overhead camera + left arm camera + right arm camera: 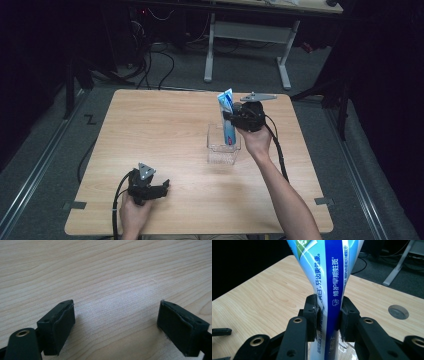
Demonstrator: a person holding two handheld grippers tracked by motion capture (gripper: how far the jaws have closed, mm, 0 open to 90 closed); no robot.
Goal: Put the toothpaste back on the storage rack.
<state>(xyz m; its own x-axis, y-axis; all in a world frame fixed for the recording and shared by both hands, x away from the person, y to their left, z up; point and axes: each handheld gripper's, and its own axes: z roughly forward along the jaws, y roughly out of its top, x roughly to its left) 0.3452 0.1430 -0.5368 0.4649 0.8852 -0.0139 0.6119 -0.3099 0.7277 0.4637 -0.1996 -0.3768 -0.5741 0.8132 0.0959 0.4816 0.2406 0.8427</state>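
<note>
Right tongs (328,317): I am clamping both pads on the toothpaste tube (329,282), pinching it at its middle, crimped end up
Toothpaste tube: it is standing upright with its lower end already inside the clear plastic container (223,146), near the middle of the wooden table (150,130)
Left tongs (116,323): I am resting them low over bare wood at the near edge, jaws standing wide apart with nothing between them
Done so far: the tube is lifted and lined up, its lower end going into the container
Left to do, as I judge it: lowering the tube the rest of the way, then letting go and drawing my right hand (257,140) clear
</note>
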